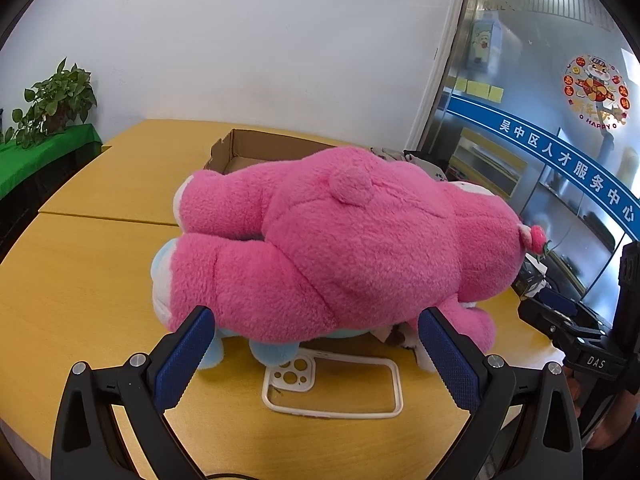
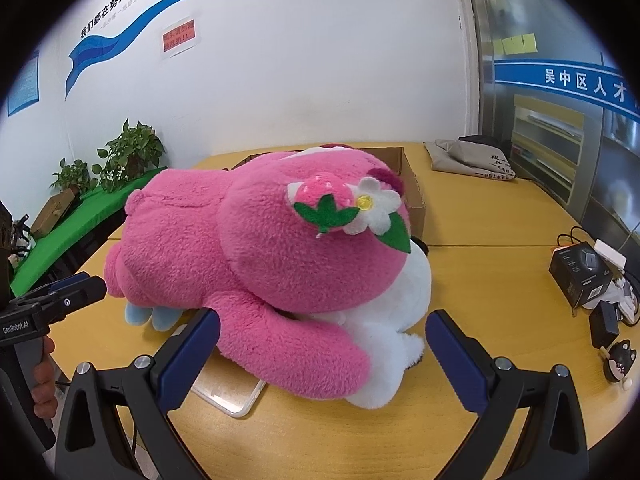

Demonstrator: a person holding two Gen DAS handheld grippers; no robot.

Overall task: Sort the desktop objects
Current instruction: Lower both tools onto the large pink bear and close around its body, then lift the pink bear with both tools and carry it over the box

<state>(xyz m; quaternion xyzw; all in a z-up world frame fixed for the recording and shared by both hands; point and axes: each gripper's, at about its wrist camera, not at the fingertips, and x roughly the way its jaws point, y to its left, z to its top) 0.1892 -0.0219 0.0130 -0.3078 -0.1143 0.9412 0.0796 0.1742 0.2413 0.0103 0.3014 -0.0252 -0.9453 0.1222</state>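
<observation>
Both jaws gape wide: left gripper (image 1: 316, 354) and right gripper (image 2: 322, 354) flank the plush (image 1: 340, 248) at 12 o'clock, phone case (image 1: 332, 384) beneath.

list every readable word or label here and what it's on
"DAS": right claw
"GenRobot.AI": left claw
"吴中区人才服务中心": blue band
"HAPPY": round sticker
"奔跑", "我们都在努力": wall lettering
Red notice, black box, bag: too blurred.

The left gripper (image 1: 316, 340) was held low with its jaws spread wide, and the right gripper (image 2: 322, 344) was also wide apart. A hand (image 2: 42, 376) gripped the left gripper's handle.
</observation>
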